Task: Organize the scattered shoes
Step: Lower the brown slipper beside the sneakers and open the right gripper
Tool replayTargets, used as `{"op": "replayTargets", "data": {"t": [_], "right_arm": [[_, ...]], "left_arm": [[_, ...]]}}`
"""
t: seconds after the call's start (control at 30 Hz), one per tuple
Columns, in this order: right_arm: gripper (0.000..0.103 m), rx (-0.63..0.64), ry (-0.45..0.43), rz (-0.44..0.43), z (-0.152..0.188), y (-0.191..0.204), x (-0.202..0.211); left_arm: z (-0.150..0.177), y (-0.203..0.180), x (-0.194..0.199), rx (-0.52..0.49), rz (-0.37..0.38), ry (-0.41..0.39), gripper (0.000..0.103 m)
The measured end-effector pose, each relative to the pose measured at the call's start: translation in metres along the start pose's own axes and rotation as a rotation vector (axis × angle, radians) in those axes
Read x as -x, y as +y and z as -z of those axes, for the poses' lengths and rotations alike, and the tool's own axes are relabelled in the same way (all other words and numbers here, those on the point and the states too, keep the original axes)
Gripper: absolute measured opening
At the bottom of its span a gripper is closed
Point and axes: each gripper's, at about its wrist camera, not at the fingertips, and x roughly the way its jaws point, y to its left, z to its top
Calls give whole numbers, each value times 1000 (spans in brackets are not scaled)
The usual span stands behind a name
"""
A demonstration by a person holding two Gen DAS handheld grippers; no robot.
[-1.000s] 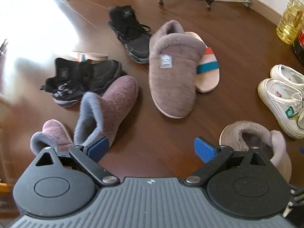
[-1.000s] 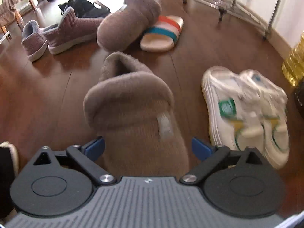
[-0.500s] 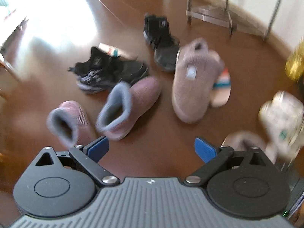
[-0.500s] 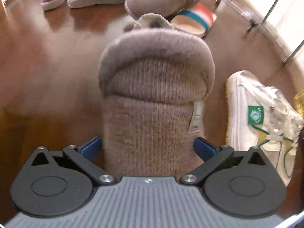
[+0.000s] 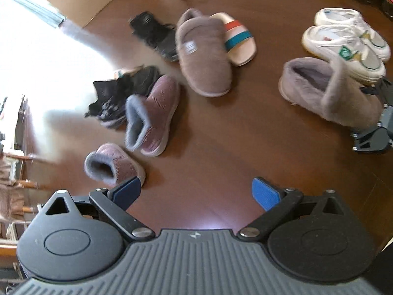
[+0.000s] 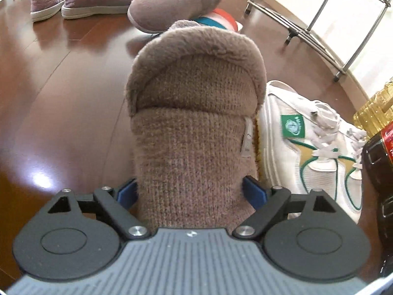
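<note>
The toe of a taupe fleece slipper (image 6: pixel 194 132) is clamped between the pads of the right tongs (image 6: pixel 190 193), on the wooden floor (image 6: pixel 61 93). Just beside it on the right, white sneakers (image 6: pixel 307 152) are crowded, with its twin slipper (image 6: pixel 172 2) and a striped sandal (image 5: pixel 235 39) beyond. The left tongs (image 5: pixel 196 194) are held released above bare floor, well apart from the slipper, near two mauve booties (image 5: pixel 152 113).

taupe fuzzy slipper (image 6: pixel 194 127), white-and-green sneakers (image 6: pixel 309 152), striped sandal (image 5: pixel 239 39), dark wood floor (image 5: pixel 208 147).
</note>
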Motion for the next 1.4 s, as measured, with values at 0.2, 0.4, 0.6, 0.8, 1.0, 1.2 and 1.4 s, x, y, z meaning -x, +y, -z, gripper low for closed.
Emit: {"op": "replayTargets", "data": {"t": [0.2,0.4,0.6,0.8,1.0,1.2,1.4], "right_arm": [[94,-155,-37,-58,5,-13,17],[82,-169,-49,18,15,-10,11],[79,-222,-46,39,12,-16,8],[84,-238,-43,59,10,-17,6],[90,-304,-37,54,3,-24,24],[97,-674,-154,75,13,-59,89],[99,-877,-216,89,30,-78,123]], "left_arm": [[8,-26,-9,56,102,23,99],[11,-34,-11,72,124,31,99],[17,-34,-8,67,116,15,99],[24,-36,-9,46,114,1,99],[24,-40,-17,26,74,-34,99],[18,-45,-42,27,20,-25,99],[14,-52,-46,7,41,-31,99]]}}
